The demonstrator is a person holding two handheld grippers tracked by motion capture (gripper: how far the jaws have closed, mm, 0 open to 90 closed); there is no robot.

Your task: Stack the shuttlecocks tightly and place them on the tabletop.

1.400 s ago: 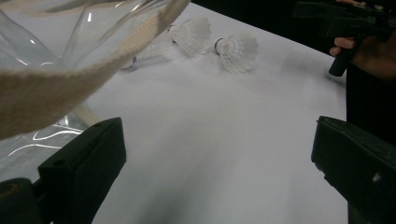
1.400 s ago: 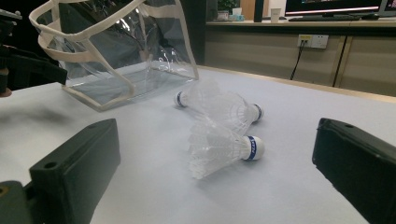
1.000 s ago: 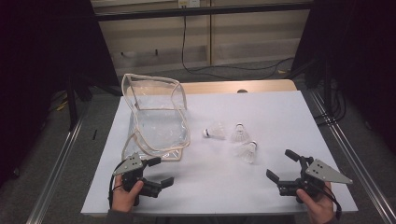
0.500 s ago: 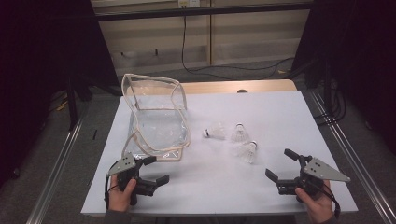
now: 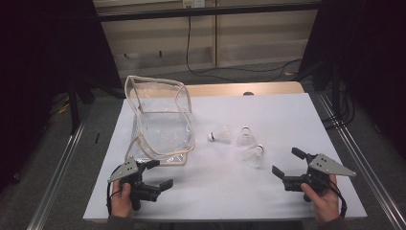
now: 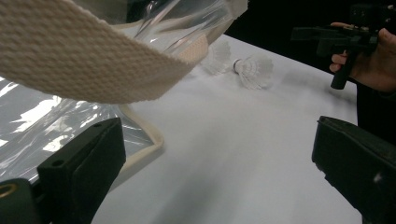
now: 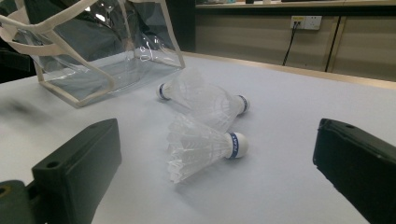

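Observation:
A clear plastic bag (image 5: 160,129) with cream fabric trim stands open at the left of the white table (image 5: 215,201). Three white shuttlecocks lie to its right: one on its side (image 5: 220,135), one further right (image 5: 244,138), one nearest the right hand (image 5: 253,155). My left gripper (image 5: 160,173) is open just in front of the bag's near corner, and the bag's trim (image 6: 93,60) hangs close above its jaws. My right gripper (image 5: 286,162) is open, level with the near shuttlecock (image 7: 201,149) and pointing at it, with nothing held.
The table's near edge runs just below both hands. Metal rails (image 5: 57,167) flank the table on either side. A wooden strip (image 5: 249,88) borders the far edge, and cables (image 5: 225,72) lie on the floor beyond. In the left gripper view, the other hand (image 6: 369,60) is at the far right.
My left gripper has drifted slightly to the left near the bag's front corner. The right gripper, the bag and the shuttlecocks have hardly moved.

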